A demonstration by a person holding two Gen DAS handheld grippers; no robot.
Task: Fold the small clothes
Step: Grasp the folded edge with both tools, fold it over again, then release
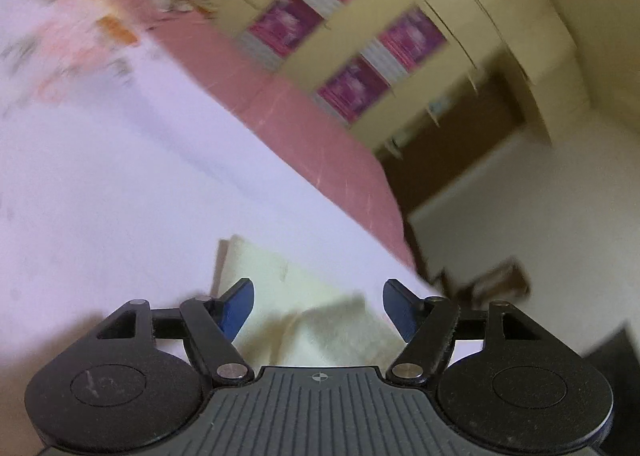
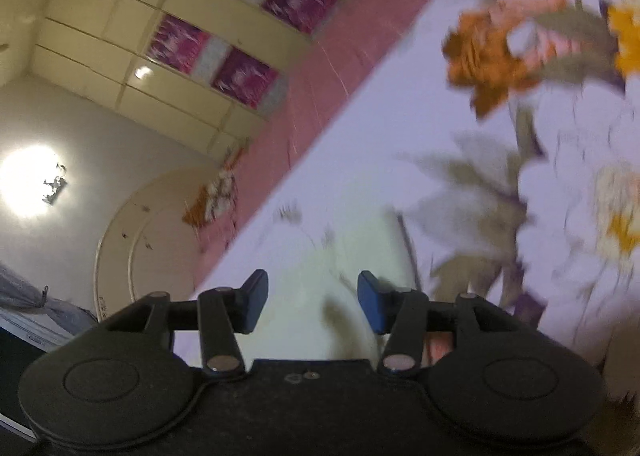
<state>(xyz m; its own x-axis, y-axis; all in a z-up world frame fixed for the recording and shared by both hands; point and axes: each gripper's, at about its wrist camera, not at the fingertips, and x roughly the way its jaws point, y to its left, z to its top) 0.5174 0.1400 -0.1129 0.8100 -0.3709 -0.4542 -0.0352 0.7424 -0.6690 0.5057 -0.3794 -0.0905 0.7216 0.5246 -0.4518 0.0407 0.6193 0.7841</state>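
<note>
A pale cream cloth (image 1: 320, 296), soft and matte with a folded flap, lies flat on a bed under a smooth white sheet (image 1: 120, 184) printed with blurred orange and olive flowers; a pink bedspread (image 1: 304, 124) edges it. The left tongs (image 1: 318, 306) stand wide apart above the cloth, their blue pads clear of it and gripping nothing. The right tongs (image 2: 313, 302) are parted about halfway over the same cream cloth (image 2: 320, 288), also empty. Glossy cream wardrobe doors (image 1: 400, 36) with purple panels stand behind.
</note>
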